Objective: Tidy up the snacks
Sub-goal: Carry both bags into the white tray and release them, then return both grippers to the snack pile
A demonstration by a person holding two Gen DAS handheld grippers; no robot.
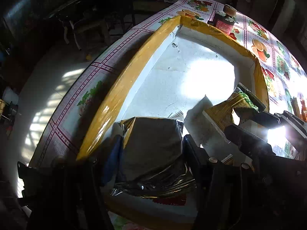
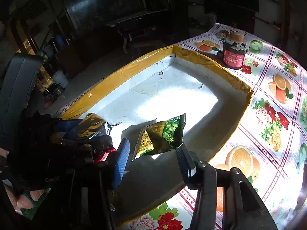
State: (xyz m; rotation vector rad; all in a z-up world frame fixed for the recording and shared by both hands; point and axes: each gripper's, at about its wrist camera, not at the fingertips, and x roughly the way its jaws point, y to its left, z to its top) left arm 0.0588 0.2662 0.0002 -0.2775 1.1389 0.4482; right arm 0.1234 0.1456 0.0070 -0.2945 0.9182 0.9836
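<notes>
Two snack packets down inside the foam box (image 2: 115, 80), both grippers right over them.

Over on the right gripper (image 2: 152, 146): jaws released and standing apart, green packet (image 2: 163, 134) propped on edge on the white floor of the box just ahead, one lower corner close by the right-hand finger, blue pad clear of it. On the left gripper (image 1: 151, 140): puffy foil packet (image 1: 153, 163) filling the gap between the jaws near the box's near wall; pinched or merely bracketed, cannot tell. Looks light, crinkly, slick and air-filled, so probably best taken by a flat sealed edge, gently, never across the belly. Dark jar (image 2: 233, 57) on the bench (image 2: 268, 134), beyond the box.
</notes>
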